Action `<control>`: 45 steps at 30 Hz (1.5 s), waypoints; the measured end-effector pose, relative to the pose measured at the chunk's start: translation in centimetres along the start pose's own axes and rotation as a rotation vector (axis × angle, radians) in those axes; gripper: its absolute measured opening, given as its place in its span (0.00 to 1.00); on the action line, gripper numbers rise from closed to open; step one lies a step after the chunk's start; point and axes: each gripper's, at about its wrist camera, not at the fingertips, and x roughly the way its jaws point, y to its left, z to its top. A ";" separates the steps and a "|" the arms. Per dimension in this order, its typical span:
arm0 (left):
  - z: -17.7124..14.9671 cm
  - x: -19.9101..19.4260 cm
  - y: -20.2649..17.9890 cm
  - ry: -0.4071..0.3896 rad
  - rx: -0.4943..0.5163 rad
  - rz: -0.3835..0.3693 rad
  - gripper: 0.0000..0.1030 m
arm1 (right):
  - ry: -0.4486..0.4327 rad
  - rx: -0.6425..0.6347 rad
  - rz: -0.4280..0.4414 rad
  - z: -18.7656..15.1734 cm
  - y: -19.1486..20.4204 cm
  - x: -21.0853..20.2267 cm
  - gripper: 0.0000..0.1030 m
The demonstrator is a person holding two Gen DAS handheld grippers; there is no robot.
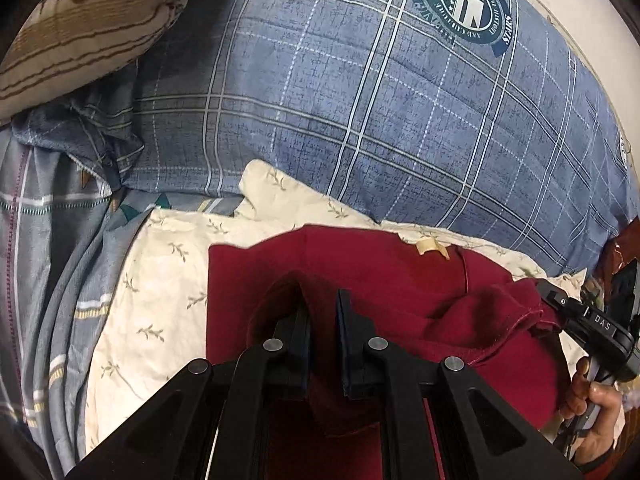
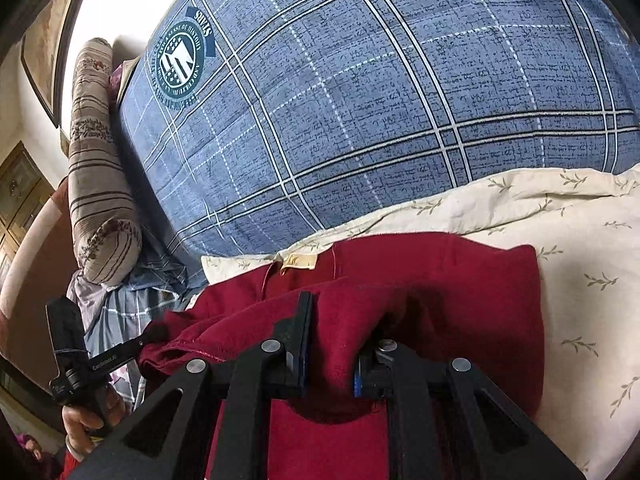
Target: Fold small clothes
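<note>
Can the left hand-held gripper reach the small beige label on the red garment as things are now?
Probably not yet. The left hand-held gripper is shut on a fold of the red garment. The beige label lies uncovered just ahead, so it would have to release first.

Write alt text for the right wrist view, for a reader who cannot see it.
The right gripper, seen from behind, is shut on a fold of a dark red garment lying on a cream leaf-print sheet. A large blue plaid pillow fills the background. At lower left, the left gripper pinches the garment's edge.
</note>
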 end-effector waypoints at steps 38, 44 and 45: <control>1.5 4.7 3.9 0.128 -0.105 0.121 0.81 | 0.068 0.091 -0.360 3.0 -4.3 2.0 0.46; -1.8 -0.5 3.6 0.076 -0.050 0.086 0.81 | 0.037 -0.038 -0.308 -1.3 -0.7 -4.9 0.56; -2.9 -1.1 3.6 0.082 -0.047 0.080 0.82 | 0.037 -0.060 -0.324 -2.4 -0.4 -5.4 0.57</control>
